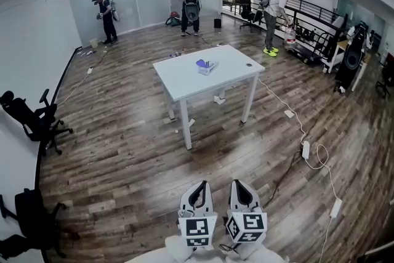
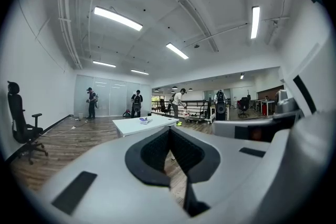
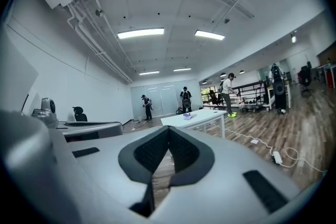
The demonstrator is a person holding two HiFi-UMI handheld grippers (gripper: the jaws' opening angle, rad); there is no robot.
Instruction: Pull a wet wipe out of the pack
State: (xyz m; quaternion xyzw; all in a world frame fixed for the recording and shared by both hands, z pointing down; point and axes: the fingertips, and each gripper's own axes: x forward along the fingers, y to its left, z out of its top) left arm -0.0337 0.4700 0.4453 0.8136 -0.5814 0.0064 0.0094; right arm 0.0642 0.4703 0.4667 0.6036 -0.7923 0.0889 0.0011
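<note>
Head view: left hand-held gripper (image 1: 198, 189) at 7 o'clock and right hand-held gripper (image 1: 239, 188) at 5 o'clock, both white shells with black ribbed V-shaped jaw lining and black rectangular inlays, each with a black-and-white square-marker cube (image 1: 198, 231); pale fabric (image 1: 177, 249) behind, glove or sleeve unclear.

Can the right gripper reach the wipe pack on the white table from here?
Probably not yet: the right gripper, jaws shut, is far from the wipe pack on the table, with open floor between. Nothing blocks the way.
</note>
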